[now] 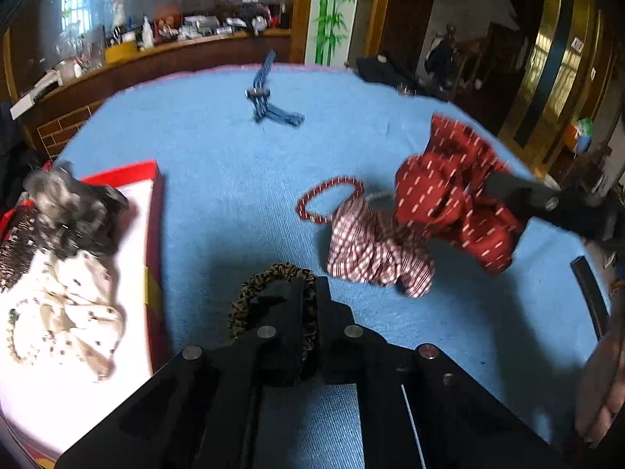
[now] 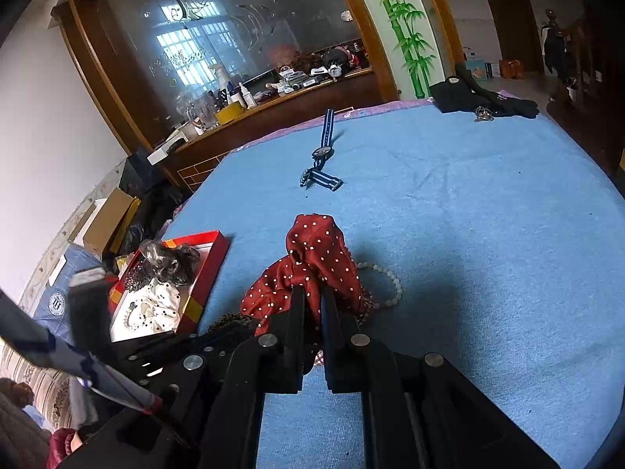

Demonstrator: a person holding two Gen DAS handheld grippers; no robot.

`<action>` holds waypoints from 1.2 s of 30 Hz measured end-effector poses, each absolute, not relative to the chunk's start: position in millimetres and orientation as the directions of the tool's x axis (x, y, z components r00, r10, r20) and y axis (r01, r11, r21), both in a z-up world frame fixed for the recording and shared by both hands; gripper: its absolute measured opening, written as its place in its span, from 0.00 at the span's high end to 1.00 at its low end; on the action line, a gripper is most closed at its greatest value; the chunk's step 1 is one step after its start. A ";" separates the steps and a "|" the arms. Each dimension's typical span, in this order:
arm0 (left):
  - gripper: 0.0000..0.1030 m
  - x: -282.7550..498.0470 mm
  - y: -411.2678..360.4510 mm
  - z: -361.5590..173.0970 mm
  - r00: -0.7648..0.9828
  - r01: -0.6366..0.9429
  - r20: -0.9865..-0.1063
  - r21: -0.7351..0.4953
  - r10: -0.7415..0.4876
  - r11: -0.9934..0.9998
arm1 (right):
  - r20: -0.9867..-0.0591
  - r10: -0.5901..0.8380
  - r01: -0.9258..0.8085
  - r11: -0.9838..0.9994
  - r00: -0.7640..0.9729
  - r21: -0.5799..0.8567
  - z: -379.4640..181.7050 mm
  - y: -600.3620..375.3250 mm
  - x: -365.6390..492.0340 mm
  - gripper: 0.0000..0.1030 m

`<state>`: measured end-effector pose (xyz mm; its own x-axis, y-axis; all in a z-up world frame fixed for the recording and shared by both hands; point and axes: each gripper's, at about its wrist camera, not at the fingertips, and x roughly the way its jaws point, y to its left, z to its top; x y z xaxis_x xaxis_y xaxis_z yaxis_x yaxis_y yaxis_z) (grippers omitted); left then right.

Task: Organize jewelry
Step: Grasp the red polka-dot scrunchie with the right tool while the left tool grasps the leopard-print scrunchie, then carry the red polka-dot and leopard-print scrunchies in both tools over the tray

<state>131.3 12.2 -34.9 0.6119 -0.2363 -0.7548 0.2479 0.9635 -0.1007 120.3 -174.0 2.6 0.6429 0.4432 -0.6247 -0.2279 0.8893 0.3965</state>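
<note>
My left gripper [image 1: 300,293] is shut on a leopard-print scrunchie [image 1: 250,297] just above the blue cloth. My right gripper [image 2: 312,297] is shut on a red polka-dot scrunchie [image 2: 312,258], lifted above the cloth; it also shows in the left wrist view [image 1: 449,199]. A red-and-white checked scrunchie [image 1: 371,246] and a red bead bracelet [image 1: 324,199] lie beneath it. A white bead bracelet [image 2: 386,277] lies beside it. A red box [image 1: 154,203] at the left holds a grey scrunchie [image 1: 70,211], a cream scrunchie [image 1: 78,312] and beads.
A blue-striped watch [image 2: 322,152] lies farther back on the blue cloth [image 2: 488,234]. Dark clothing and keys [image 2: 484,97] sit at the far right edge. A cluttered wooden counter [image 2: 273,105] with a mirror runs behind the table. Cardboard boxes [image 2: 105,222] stand at the left.
</note>
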 end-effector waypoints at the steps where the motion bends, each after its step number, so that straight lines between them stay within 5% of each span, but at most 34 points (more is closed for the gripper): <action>1: 0.96 128.7 14.4 -29.4 0.623 0.247 -0.743 -0.109 -0.244 0.963 | -0.625 0.443 -0.229 0.890 0.643 0.395 2.5 -173.9 120.3 0.92; 36: 0.95 94.6 41.3 2.4 0.702 0.197 -0.669 -0.148 -0.244 0.969 | -0.649 0.460 -0.300 0.888 0.606 0.350 -4.5 -142.6 112.2 0.92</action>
